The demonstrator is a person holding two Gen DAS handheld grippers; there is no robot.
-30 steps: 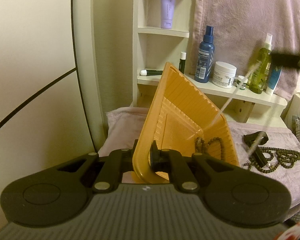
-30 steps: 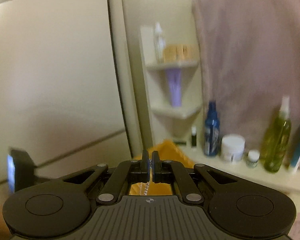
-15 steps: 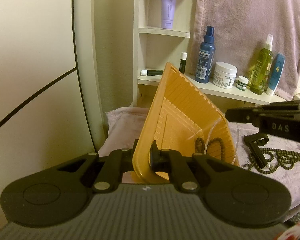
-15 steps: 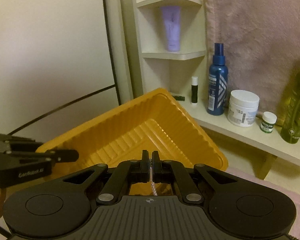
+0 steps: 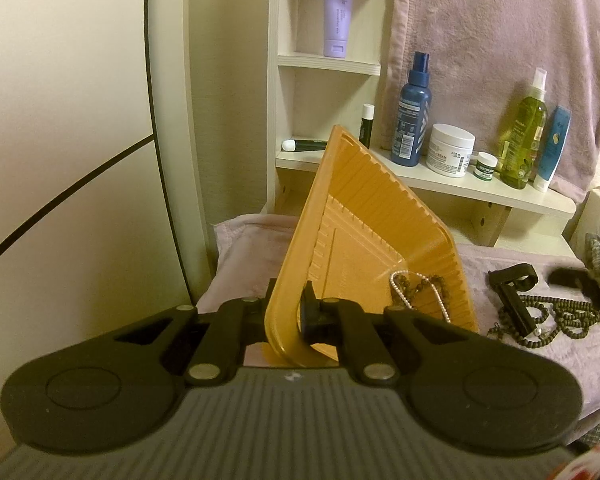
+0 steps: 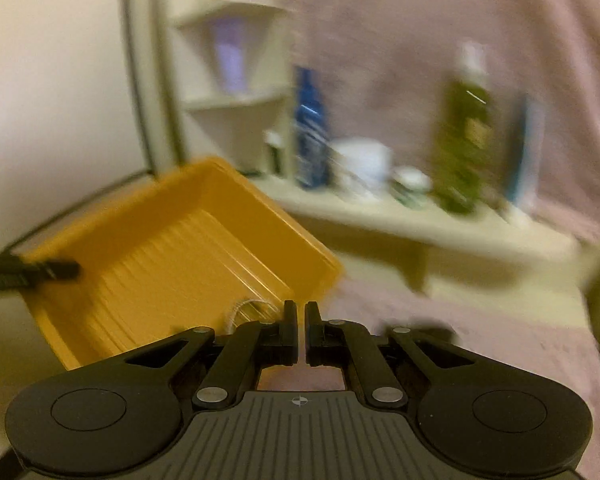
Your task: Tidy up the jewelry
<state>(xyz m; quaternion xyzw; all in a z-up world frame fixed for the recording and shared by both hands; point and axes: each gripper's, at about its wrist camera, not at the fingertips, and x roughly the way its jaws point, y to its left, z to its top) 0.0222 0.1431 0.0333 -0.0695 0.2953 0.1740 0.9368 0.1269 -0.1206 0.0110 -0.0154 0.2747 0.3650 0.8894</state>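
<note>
My left gripper (image 5: 290, 304) is shut on the near rim of the orange tray (image 5: 360, 208), holding it tilted up on its edge over the pink cloth. A dark bead bracelet (image 5: 420, 284) and a thin pearl chain (image 5: 436, 300) lie in the tray's low corner. My right gripper (image 6: 300, 312) is shut with nothing between its fingers, just past the tray's right corner; it shows as a dark blur (image 5: 580, 284) at the right edge of the left wrist view. The chain (image 6: 248, 308) appears in the tray (image 6: 160, 248), left of those fingers.
A long dark bead necklace (image 5: 556, 316) and a black clip (image 5: 512, 284) lie on the pink cloth (image 5: 240, 248) right of the tray. Behind stands a shelf with a blue spray bottle (image 5: 414, 116), a white jar (image 5: 450, 150) and a green bottle (image 5: 526, 140). A wall closes the left.
My right gripper came down over the tray with the pearl chain, let it go and swung away to the right. The chain now lies in the tray. The left gripper and tray kept still.
</note>
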